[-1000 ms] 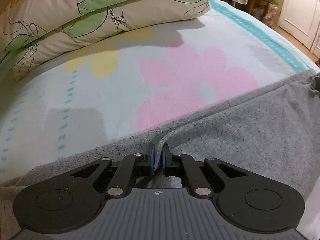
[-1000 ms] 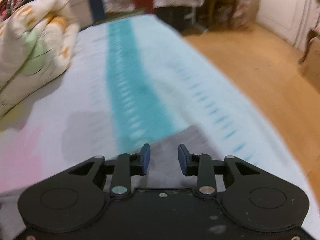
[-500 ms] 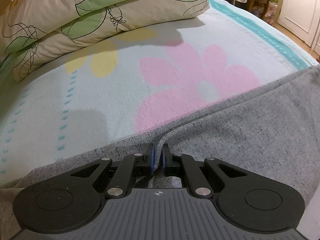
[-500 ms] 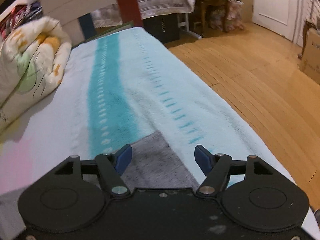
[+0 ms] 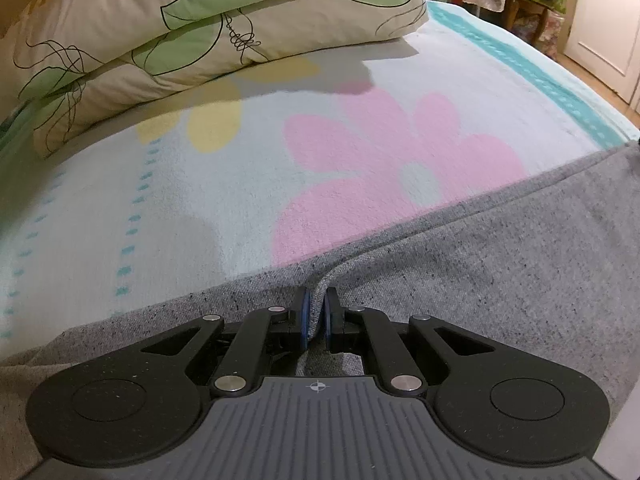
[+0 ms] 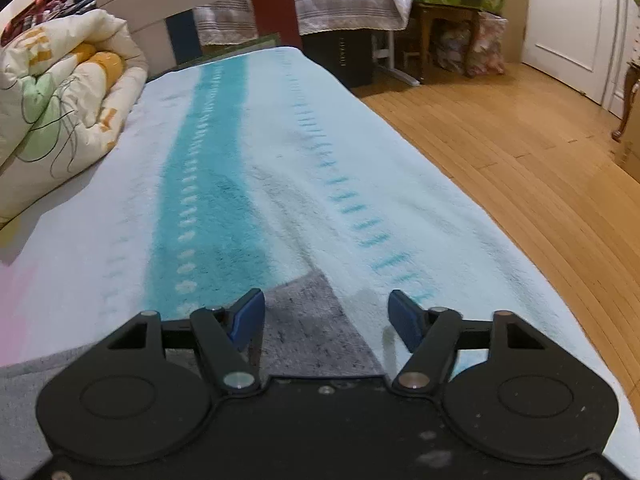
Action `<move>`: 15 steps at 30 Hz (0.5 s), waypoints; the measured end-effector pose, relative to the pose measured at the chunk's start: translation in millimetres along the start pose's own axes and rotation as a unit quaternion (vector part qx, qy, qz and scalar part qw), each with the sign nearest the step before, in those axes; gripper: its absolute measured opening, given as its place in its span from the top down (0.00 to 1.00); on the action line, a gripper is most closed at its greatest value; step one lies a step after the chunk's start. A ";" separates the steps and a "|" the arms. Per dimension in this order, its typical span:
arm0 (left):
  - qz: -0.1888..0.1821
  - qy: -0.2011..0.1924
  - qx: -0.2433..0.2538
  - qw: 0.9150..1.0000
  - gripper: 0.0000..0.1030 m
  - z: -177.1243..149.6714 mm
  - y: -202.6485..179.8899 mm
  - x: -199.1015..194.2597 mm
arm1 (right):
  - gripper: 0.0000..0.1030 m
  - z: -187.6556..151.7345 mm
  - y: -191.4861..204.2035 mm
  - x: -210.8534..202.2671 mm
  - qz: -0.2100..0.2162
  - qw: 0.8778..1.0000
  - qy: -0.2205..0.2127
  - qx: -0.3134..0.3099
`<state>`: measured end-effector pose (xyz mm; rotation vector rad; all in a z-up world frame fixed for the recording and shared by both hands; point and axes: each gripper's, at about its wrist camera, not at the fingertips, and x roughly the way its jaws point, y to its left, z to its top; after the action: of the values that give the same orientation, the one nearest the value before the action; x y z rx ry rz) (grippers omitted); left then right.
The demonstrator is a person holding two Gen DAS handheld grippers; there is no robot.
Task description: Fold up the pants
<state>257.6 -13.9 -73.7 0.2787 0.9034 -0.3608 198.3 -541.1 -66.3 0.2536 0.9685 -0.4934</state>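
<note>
Grey pants (image 5: 480, 264) lie spread on a flowered bed blanket (image 5: 240, 184). In the left wrist view my left gripper (image 5: 316, 312) is shut on a pinched ridge of the pants' far edge. In the right wrist view a corner of the grey pants (image 6: 316, 320) lies flat on the blanket (image 6: 280, 160), between and under the blue pads of my right gripper (image 6: 326, 312). Its jaws stand apart and are closing. The pads do not press on the cloth.
A rolled floral quilt (image 5: 208, 28) lies at the far side of the bed; the quilt (image 6: 60, 100) also shows at left in the right wrist view. The bed's edge drops to a wooden floor (image 6: 520, 152) on the right. Furniture and bags (image 6: 460, 20) stand beyond.
My right gripper has opened wider than a second ago, come down closer to the pants' corner, and then narrowed a little. The left gripper has kept its pinch without moving.
</note>
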 end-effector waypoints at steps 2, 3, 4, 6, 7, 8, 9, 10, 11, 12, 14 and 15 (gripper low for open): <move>0.003 -0.003 0.001 1.000 0.93 -1.4 -0.7 -1.3 | 0.91 -3.4 3.7 -1.1 0.014 1.000 -0.002 -0.012; 0.005 -0.006 0.001 1.000 0.93 -2.1 -1.0 -2.7 | 0.94 -4.6 6.0 -1.8 0.020 1.000 0.000 -0.020; 0.007 -0.010 0.001 1.000 0.93 -3.2 -1.8 -4.9 | 0.94 -6.3 10.4 -4.9 0.026 0.999 -0.004 -0.034; 0.012 -0.019 0.000 1.000 0.93 -6.5 -4.5 -10.4 | 0.95 -9.6 20.8 -13.9 0.035 0.997 -0.017 -0.067; 0.014 -0.025 0.001 1.000 0.93 -8.6 -5.9 -14.1 | 0.95 -10.4 25.6 -18.8 0.039 0.996 -0.023 -0.080; 0.015 -0.032 0.001 0.999 0.93 -10.2 -6.8 -18.1 | 0.96 -10.2 29.7 -24.7 0.042 0.995 -0.031 -0.090; 0.016 -0.037 0.000 0.999 0.93 -11.0 -6.6 -21.4 | 0.96 -9.6 32.7 -30.9 0.042 0.994 -0.040 -0.094; 0.015 -0.043 -0.001 0.999 0.93 -10.9 -5.9 -24.5 | 0.96 -7.7 34.4 -36.2 0.042 0.993 -0.048 -0.096; 0.015 -0.048 -0.003 0.999 0.93 -9.6 -4.9 -26.6 | 0.96 -5.3 35.7 -40.6 0.039 0.993 -0.056 -0.095; 0.012 -0.051 -0.008 0.999 0.93 -7.3 -2.4 -27.8 | 0.96 -1.9 36.6 -44.2 0.032 0.993 -0.065 -0.094; 0.012 -0.052 -0.016 0.998 0.93 -0.9 1.2 -26.3 | 0.96 3.2 36.6 -45.8 0.021 0.993 -0.072 -0.090; 0.012 -0.053 -0.020 0.998 0.93 2.6 2.7 -25.0 | 0.96 5.6 36.4 -44.2 0.011 0.993 -0.072 -0.090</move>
<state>246.5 -7.8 -51.8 0.2323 0.8013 -0.3318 200.1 -499.4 -26.7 0.0664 0.8618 -0.3955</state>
